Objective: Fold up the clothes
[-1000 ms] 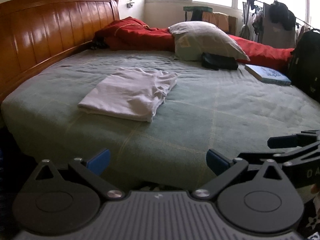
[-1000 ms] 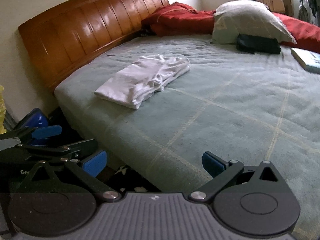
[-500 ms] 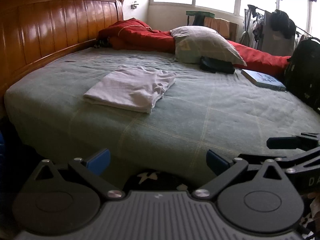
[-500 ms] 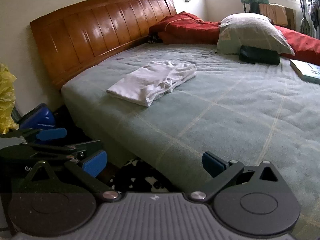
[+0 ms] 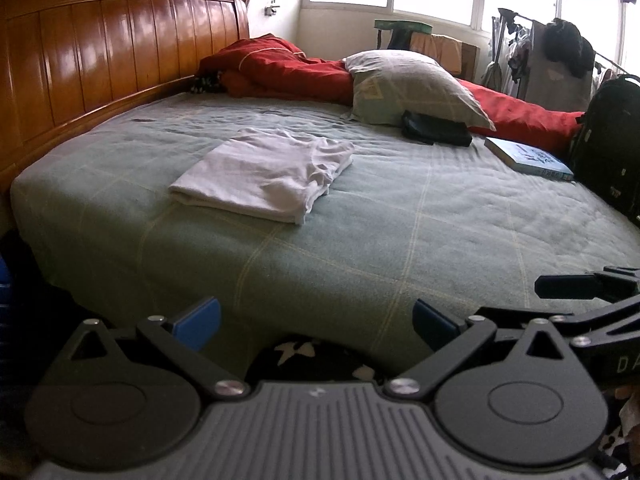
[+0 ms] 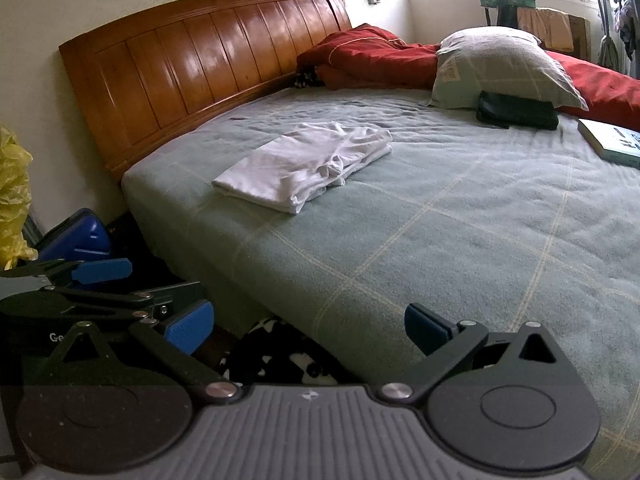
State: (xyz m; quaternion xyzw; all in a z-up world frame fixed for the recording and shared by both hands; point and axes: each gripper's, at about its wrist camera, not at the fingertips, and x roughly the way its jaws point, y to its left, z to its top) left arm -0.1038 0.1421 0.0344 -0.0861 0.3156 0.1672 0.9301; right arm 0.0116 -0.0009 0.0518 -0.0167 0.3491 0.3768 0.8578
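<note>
Now folded white garment [image 5: 264, 174] on bed [image 5: 400, 216], well beyond both empty, spread grippers.

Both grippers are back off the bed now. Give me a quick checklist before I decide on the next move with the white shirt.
1. Left gripper open, holding nothing: ok.
2. Right gripper open, holding nothing: ok.
3. White shirt folded into a flat rectangle: ok.
4. Shirt edges tidy: not ok, far end bunched.
5. Shirt lies fully on the bed, apart from the book: ok.
6. More clothes waiting to fold: cannot tell.
</note>
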